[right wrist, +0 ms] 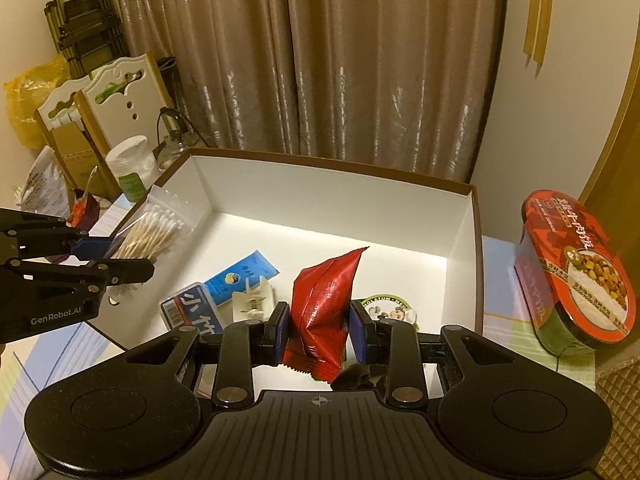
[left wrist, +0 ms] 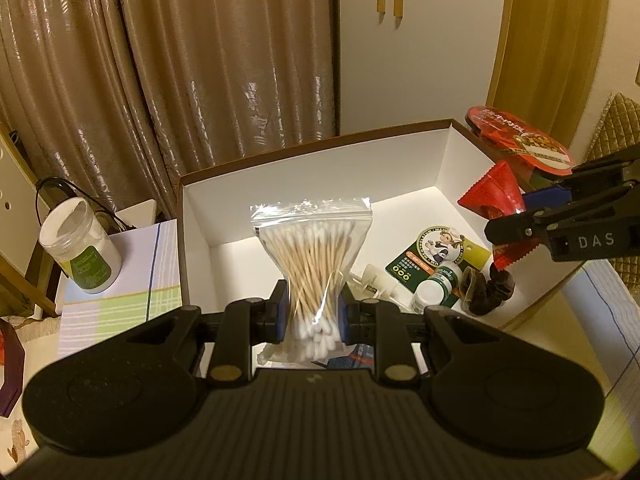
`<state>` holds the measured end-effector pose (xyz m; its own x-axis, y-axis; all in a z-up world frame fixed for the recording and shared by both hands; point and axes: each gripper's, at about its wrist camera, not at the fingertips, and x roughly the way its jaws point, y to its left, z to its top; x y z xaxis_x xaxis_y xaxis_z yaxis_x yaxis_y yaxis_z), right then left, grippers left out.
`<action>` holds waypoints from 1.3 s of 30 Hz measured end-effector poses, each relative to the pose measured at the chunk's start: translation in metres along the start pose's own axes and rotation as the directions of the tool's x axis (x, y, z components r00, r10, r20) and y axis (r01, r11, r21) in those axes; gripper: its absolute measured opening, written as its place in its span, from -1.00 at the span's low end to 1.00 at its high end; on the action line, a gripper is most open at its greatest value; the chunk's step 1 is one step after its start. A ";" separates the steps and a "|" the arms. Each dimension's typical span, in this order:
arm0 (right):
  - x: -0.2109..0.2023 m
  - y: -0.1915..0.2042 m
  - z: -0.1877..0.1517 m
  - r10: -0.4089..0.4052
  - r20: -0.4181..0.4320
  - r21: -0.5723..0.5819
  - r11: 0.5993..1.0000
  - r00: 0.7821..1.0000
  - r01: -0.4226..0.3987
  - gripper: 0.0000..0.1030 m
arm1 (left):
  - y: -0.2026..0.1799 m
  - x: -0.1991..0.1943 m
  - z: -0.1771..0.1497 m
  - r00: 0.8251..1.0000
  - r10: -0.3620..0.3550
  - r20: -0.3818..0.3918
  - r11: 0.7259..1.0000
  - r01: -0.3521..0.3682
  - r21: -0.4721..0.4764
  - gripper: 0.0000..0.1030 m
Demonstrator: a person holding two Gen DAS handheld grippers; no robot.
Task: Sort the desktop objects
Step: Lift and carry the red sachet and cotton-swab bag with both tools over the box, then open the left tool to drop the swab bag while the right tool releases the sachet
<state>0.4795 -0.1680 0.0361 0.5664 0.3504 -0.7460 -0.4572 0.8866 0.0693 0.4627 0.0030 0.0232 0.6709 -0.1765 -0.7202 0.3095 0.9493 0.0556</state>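
Observation:
My left gripper (left wrist: pixel 311 314) is shut on a clear zip bag of cotton swabs (left wrist: pixel 310 256), held upright over the left part of a white box with a brown rim (left wrist: pixel 280 148). My right gripper (right wrist: pixel 319 330) is shut on a red foil snack packet (right wrist: pixel 326 308), held upright above the box floor (right wrist: pixel 340 240). In the left wrist view the right gripper (left wrist: pixel 520 216) and the red packet (left wrist: pixel 494 194) hang over the box's right side. In the right wrist view the left gripper (right wrist: pixel 116 258) and its swab bag (right wrist: pixel 152 234) show at the box's left wall.
In the box lie a round green-edged card (left wrist: pixel 434 252), a small white bottle (left wrist: pixel 436 286), dark wrapped pieces (left wrist: pixel 486 290), a blue packet (right wrist: pixel 240 276) and a white clip piece (right wrist: pixel 256 300). A red instant-meal bowl (right wrist: pixel 576 268) stands right of the box. A white jar (left wrist: pixel 80 246) stands left.

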 end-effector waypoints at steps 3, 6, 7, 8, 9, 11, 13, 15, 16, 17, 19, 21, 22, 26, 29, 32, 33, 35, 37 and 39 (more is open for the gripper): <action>0.002 0.001 0.000 -0.003 -0.003 -0.001 1.000 1.000 0.003 -0.40 | 0.000 0.002 0.001 1.000 -0.001 0.000 1.000 0.001 0.000 -0.62; 0.006 0.003 0.000 -0.005 -0.012 -0.002 1.000 1.000 0.005 -0.40 | 0.001 0.004 0.002 1.000 -0.001 -0.001 1.000 0.001 0.001 -0.62; 0.008 0.003 0.000 -0.005 -0.015 -0.002 1.000 1.000 0.005 -0.40 | 0.001 0.005 0.003 1.000 0.000 -0.001 1.000 0.000 0.003 -0.62; 0.009 0.003 0.000 -0.006 -0.017 -0.001 1.000 1.000 0.006 -0.40 | 0.001 0.005 0.003 1.000 0.000 -0.001 1.000 0.000 0.004 -0.62; 0.010 0.003 0.000 -0.006 -0.019 -0.001 1.000 1.000 0.006 -0.40 | 0.001 0.006 0.004 1.000 -0.001 -0.001 1.000 0.001 0.004 -0.62; 0.012 0.003 -0.001 -0.007 -0.022 0.001 1.000 1.000 0.007 -0.40 | 0.001 0.008 0.005 1.000 -0.002 -0.002 1.000 0.002 0.003 -0.62; 0.015 0.003 -0.001 -0.006 -0.027 0.003 1.000 1.000 0.006 -0.40 | 0.001 0.010 0.005 1.000 -0.004 -0.002 1.000 0.004 0.003 -0.62; 0.018 0.002 -0.002 -0.006 -0.034 0.005 1.000 0.999 0.006 -0.40 | 0.000 0.014 0.005 1.000 -0.004 -0.006 1.000 0.004 0.003 -0.61; 0.019 0.002 -0.002 -0.006 -0.037 0.005 1.000 0.999 0.006 -0.40 | 0.000 0.016 0.005 1.000 -0.005 -0.008 1.000 0.005 0.003 -0.61; 0.020 0.002 -0.002 -0.007 -0.039 0.006 1.000 0.999 0.007 -0.40 | 0.000 0.018 0.005 1.000 -0.005 -0.010 1.000 0.005 0.003 -0.61; 0.022 0.001 -0.002 -0.007 -0.042 0.008 1.000 0.999 0.008 -0.40 | -0.001 0.021 0.005 1.000 -0.003 -0.014 1.000 0.003 0.006 -0.61; 0.024 0.001 -0.002 -0.007 -0.046 0.010 1.000 0.999 0.007 -0.40 | -0.002 0.024 0.004 1.000 0.001 -0.018 1.000 -0.001 0.008 -0.61; 0.025 0.001 -0.002 -0.006 -0.047 0.010 1.000 0.999 0.007 -0.40 | -0.002 0.026 0.004 1.000 0.002 -0.021 1.000 -0.002 0.009 -0.60; 0.027 0.001 -0.002 -0.005 -0.052 0.009 1.000 0.999 0.005 -0.40 | -0.002 0.031 0.003 1.000 0.001 -0.032 1.000 0.000 0.011 -0.51; 0.028 0.001 -0.003 -0.005 -0.055 0.008 1.000 0.998 0.006 -0.40 | -0.003 0.032 0.002 1.000 0.010 -0.028 1.000 -0.009 0.017 -0.35; 0.029 0.001 -0.004 -0.007 -0.057 0.007 1.000 0.998 0.008 -0.40 | -0.002 0.031 0.002 1.000 0.004 -0.027 1.000 -0.004 0.018 -0.35; 0.029 0.001 -0.004 -0.008 -0.058 0.007 1.000 0.998 0.009 -0.40 | -0.002 0.031 0.002 1.000 0.004 -0.027 1.000 -0.003 0.017 -0.35; 0.029 0.002 -0.004 -0.009 -0.060 0.006 1.000 0.998 0.009 -0.40 | -0.001 0.031 0.002 1.000 0.000 -0.028 1.000 0.000 0.013 -0.35; 0.029 0.003 -0.005 -0.009 -0.061 0.004 1.000 0.998 0.009 -0.40 | -0.001 0.030 0.002 1.000 0.001 -0.027 1.000 0.000 0.013 -0.35; 0.028 0.004 -0.005 -0.009 -0.060 0.001 1.000 0.998 0.009 -0.40 | -0.001 0.029 0.002 1.000 -0.001 -0.025 1.000 0.001 0.011 -0.35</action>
<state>0.4903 -0.1558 0.0120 0.5280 0.3238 -0.7851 -0.4514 0.8901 0.0636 0.4832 -0.0033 0.0040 0.6539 -0.1708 -0.7371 0.3177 0.9461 0.0627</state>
